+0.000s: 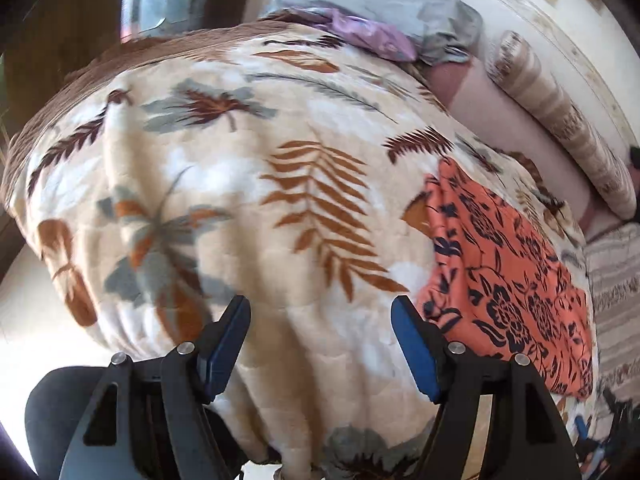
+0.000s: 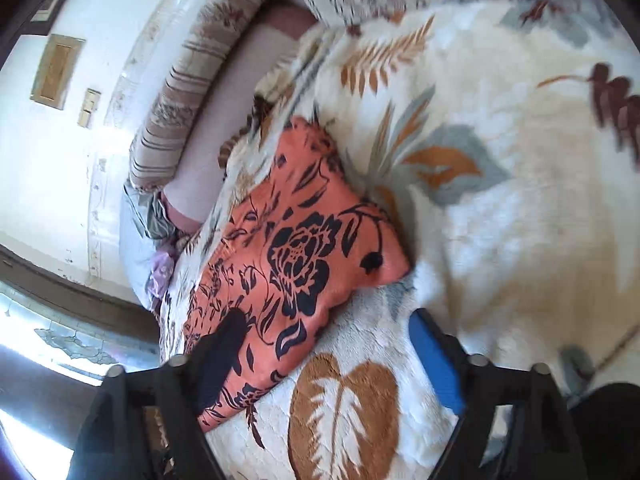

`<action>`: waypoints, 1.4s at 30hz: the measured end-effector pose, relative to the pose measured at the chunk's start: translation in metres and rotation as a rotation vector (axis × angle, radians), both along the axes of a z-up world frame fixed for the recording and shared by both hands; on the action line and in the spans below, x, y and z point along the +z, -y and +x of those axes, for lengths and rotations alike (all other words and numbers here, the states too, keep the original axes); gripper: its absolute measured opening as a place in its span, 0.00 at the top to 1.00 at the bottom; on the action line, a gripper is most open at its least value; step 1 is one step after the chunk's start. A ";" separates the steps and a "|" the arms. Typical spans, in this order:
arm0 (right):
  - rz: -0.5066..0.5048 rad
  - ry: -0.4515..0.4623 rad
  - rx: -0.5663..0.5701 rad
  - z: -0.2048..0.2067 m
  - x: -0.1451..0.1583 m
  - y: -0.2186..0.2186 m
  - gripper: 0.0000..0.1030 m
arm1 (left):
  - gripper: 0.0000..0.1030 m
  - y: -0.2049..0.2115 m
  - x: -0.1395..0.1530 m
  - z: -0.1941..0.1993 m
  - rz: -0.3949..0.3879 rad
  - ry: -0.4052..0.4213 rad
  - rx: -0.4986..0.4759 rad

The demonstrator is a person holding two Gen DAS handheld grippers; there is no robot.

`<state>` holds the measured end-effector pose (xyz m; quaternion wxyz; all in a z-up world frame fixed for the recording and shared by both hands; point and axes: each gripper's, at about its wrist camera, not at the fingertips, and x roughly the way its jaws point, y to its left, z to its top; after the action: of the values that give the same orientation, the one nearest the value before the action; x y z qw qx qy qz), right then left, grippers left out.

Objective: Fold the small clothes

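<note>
Both of your views are smeared with motion blur, so the leaf print on the cream blanket point(image 1: 248, 200) reads soft and the edges of things are hard to pin down. At the far edge of the bed a grey cloth point(image 1: 384, 4) and a purple cloth point(image 1: 372, 36) lie bunched together, too crumpled to tell what garments they are, and the striped bolster point(image 1: 560, 120) along the white wall point(image 1: 580, 20) is cut off at the frame's right edge. In your left view the lower right corner holds dark shapes you cannot make out. Your left gripper point(image 1: 320, 316) stands with its 2 blue-padded fingers point(image 1: 412, 344) well apart, nothing between them but bare blanket; the folded orange floral garment point(image 1: 508, 264) lies just beside its right finger, apart from the pads. Your right gripper point(image 2: 328, 344) is also spread wide and grips nothing. From that side the orange floral garment point(image 2: 296, 248) lies flat on the blanket point(image 2: 500, 200), its near end partly hidden behind the dark left finger point(image 2: 220, 356), while the blue right finger point(image 2: 436, 360) sits over bare blanket near the garment's corner.
</note>
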<state>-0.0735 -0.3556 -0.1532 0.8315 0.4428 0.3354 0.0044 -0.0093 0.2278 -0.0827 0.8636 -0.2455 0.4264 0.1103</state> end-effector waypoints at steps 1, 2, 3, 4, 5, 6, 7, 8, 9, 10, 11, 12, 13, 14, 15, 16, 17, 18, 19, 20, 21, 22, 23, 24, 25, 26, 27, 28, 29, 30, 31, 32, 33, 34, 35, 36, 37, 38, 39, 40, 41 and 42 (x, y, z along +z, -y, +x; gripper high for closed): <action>-0.008 0.008 0.017 -0.003 0.003 -0.003 0.16 | 0.29 -0.005 0.001 -0.002 -0.025 -0.009 0.011; -0.012 0.013 0.022 -0.007 0.003 -0.008 0.16 | 0.29 -0.006 0.001 -0.004 -0.037 -0.014 0.005; -0.016 0.025 0.030 -0.011 0.004 -0.011 0.16 | 0.29 -0.003 0.004 -0.005 -0.029 0.000 -0.020; -0.027 0.037 0.042 -0.015 0.001 -0.015 0.16 | 0.29 0.004 0.005 -0.008 -0.003 0.024 -0.054; -0.045 0.041 0.055 -0.018 -0.001 -0.021 0.16 | 0.29 0.015 0.007 -0.008 0.048 0.041 -0.090; -0.058 0.042 0.067 -0.020 -0.003 -0.026 0.16 | 0.29 0.022 0.001 -0.010 0.135 0.021 -0.102; -0.064 0.046 0.084 -0.021 -0.006 -0.031 0.16 | 0.29 0.026 -0.012 -0.009 0.227 -0.055 -0.075; -0.063 0.051 0.096 -0.025 -0.011 -0.040 0.16 | 0.29 0.023 -0.031 -0.010 0.266 -0.179 -0.023; -0.060 0.053 0.106 -0.028 -0.014 -0.044 0.16 | 0.24 0.011 -0.046 -0.019 0.194 -0.212 0.010; -0.060 0.048 0.112 -0.031 -0.017 -0.045 0.16 | 0.22 -0.002 -0.048 -0.033 0.127 -0.177 0.048; -0.053 0.038 0.119 -0.032 -0.020 -0.046 0.16 | 0.22 -0.005 -0.043 -0.040 0.150 -0.182 0.036; -0.040 0.036 0.123 -0.036 -0.024 -0.043 0.16 | 0.23 -0.007 -0.038 -0.046 0.224 -0.228 0.071; -0.026 0.038 0.121 -0.038 -0.026 -0.040 0.16 | 0.23 -0.015 -0.034 -0.054 0.270 -0.264 0.129; -0.015 0.039 0.115 -0.037 -0.028 -0.037 0.16 | 0.22 -0.029 -0.034 -0.061 0.223 -0.254 0.145; 0.001 0.036 0.107 -0.035 -0.030 -0.034 0.16 | 0.23 -0.044 -0.038 -0.066 0.159 -0.267 0.160; 0.021 0.036 0.103 -0.035 -0.032 -0.031 0.16 | 0.23 -0.055 -0.038 -0.071 0.176 -0.284 0.196; 0.041 0.039 0.098 -0.036 -0.033 -0.028 0.16 | 0.25 -0.067 -0.038 -0.075 0.211 -0.336 0.266; 0.052 0.047 0.093 -0.037 -0.033 -0.026 0.16 | 0.27 -0.079 -0.034 -0.083 0.165 -0.322 0.316; 0.053 0.057 0.092 -0.037 -0.031 -0.026 0.16 | 0.27 -0.087 -0.028 -0.092 0.104 -0.277 0.334; 0.049 0.072 0.094 -0.037 -0.029 -0.027 0.16 | 0.27 -0.090 -0.018 -0.097 0.093 -0.245 0.345; 0.042 0.080 0.095 -0.037 -0.027 -0.029 0.16 | 0.27 -0.087 -0.005 -0.102 0.118 -0.202 0.354; 0.032 0.085 0.099 -0.037 -0.025 -0.031 0.16 | 0.25 -0.080 0.009 -0.104 0.148 -0.146 0.347; 0.024 0.089 0.107 -0.037 -0.024 -0.033 0.16 | 0.25 -0.070 0.023 -0.105 0.171 -0.087 0.316; 0.015 0.096 0.118 -0.037 -0.022 -0.036 0.16 | 0.25 -0.057 0.036 -0.103 0.186 -0.038 0.271; 0.008 0.101 0.122 -0.036 -0.019 -0.039 0.16 | 0.25 -0.042 0.046 -0.098 0.199 0.003 0.218; 0.002 0.107 0.125 -0.036 -0.017 -0.041 0.16 | 0.25 -0.023 0.056 -0.089 0.212 0.040 0.153; -0.001 0.112 0.128 -0.037 -0.015 -0.042 0.16 | 0.24 -0.002 0.065 -0.080 0.221 0.075 0.081; 0.002 0.114 0.130 -0.036 -0.013 -0.043 0.16 | 0.21 0.017 0.072 -0.074 0.223 0.112 0.006; 0.008 0.119 0.135 -0.036 -0.011 -0.043 0.16 | 0.21 0.038 0.078 -0.061 0.224 0.144 -0.065; 0.011 0.121 0.136 -0.036 -0.009 -0.043 0.16 | 0.20 0.057 0.082 -0.055 0.229 0.178 -0.135; 0.012 0.120 0.133 -0.037 -0.007 -0.043 0.15 | 0.20 0.076 0.083 -0.040 0.241 0.204 -0.196; 0.012 0.122 0.129 -0.038 -0.004 -0.042 0.15 | 0.20 0.093 0.084 -0.032 0.266 0.220 -0.251; 0.010 0.125 0.123 -0.039 -0.001 -0.040 0.15 | 0.20 0.108 0.083 -0.022 0.295 0.217 -0.295; 0.005 0.125 0.115 -0.041 0.002 -0.036 0.15 | 0.20 0.120 0.080 -0.015 0.314 0.208 -0.328; -0.003 0.124 0.103 -0.044 0.006 -0.031 0.15 | 0.20 0.131 0.078 -0.009 0.317 0.206 -0.354; -0.008 0.123 0.093 -0.045 0.008 -0.025 0.15 | 0.20 0.136 0.076 -0.003 0.311 0.208 -0.366; -0.012 0.121 0.085 -0.046 0.011 -0.019 0.15 | 0.20 0.141 0.073 0.000 0.303 0.208 -0.369; -0.016 0.114 0.077 -0.045 0.014 -0.012 0.15 | 0.20 0.145 0.069 0.004 0.292 0.208 -0.372; -0.013 0.100 0.072 -0.043 0.015 -0.005 0.15 | 0.20 0.149 0.067 0.011 0.283 0.205 -0.374; -0.002 0.086 0.067 -0.040 0.015 0.000 0.15 | 0.20 0.151 0.064 0.018 0.280 0.204 -0.373; 0.028 0.078 0.062 -0.037 0.014 0.005 0.16 | 0.20 0.154 0.061 0.024 0.278 0.201 -0.369; 0.064 0.071 0.059 -0.032 0.012 0.009 0.16 | 0.20 0.159 0.059 0.029 0.274 0.198 -0.371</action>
<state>-0.1053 -0.3642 -0.1416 0.8277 0.4588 0.3183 0.0553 0.0193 0.0693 -0.0235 0.9318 -0.0534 0.3585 -0.0178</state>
